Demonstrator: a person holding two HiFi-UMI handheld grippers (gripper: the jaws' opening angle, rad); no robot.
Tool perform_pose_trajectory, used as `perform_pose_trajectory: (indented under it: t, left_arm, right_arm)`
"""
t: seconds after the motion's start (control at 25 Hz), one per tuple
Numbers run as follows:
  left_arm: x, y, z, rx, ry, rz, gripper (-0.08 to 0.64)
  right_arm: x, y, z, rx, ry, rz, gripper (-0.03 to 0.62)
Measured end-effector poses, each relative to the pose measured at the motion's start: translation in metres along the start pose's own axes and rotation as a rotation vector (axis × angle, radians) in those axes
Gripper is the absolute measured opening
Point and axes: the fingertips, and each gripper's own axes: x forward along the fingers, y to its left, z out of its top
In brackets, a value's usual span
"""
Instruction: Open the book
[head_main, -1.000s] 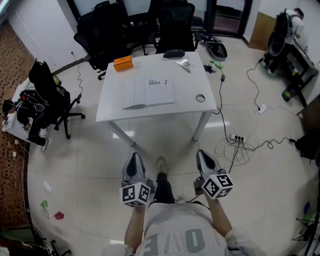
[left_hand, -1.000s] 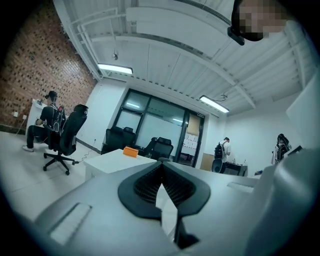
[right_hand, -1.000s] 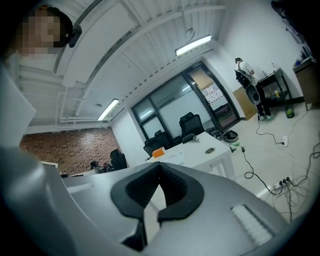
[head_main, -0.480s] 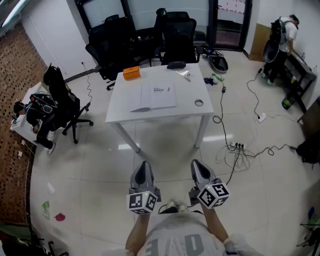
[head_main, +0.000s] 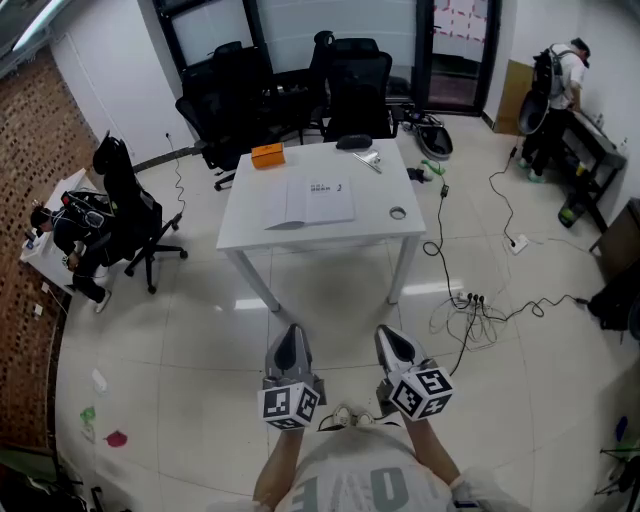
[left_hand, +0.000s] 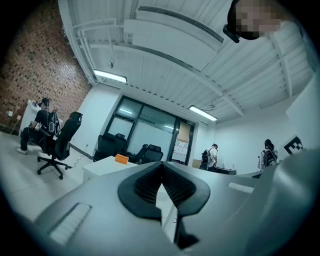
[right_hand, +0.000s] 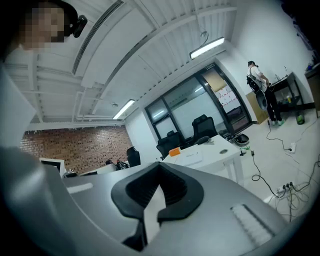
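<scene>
The white book (head_main: 312, 200) lies flat on the white table (head_main: 250, 230) far ahead of me, spread with a fold down its middle and print on its right half. It shows small in the right gripper view too, as the book (right_hand: 192, 157). Both grippers hang over the floor close to my body, well short of the table. The left gripper (head_main: 291, 335) is shut with nothing in it, its pads meeting (left_hand: 161, 167). The right gripper (head_main: 392, 340) is shut and empty as well (right_hand: 159, 167).
An orange box (head_main: 267, 154), a black case (head_main: 353, 142), a small metal tool (head_main: 368, 158) and a tape ring (head_main: 398, 212) share the table. Black office chairs (head_main: 350, 80) stand behind it. Cables (head_main: 470, 310) lie on the floor at right. A seated person (head_main: 75, 225) is at left.
I have backed away from the table, which now looks smaller and farther off. Both grippers came back with me and stay shut.
</scene>
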Motion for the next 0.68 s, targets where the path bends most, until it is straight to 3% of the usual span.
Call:
perform_pose_trajectory:
  t: [0.68]
  left_arm:
    - [-0.0080, -0.0021, 0.0038, 0.005, -0.011, -0.024, 0.011]
  right_arm:
    - [-0.0036, 0.0079, 0.0026, -0.047, -0.001, 0.003, 0.000]
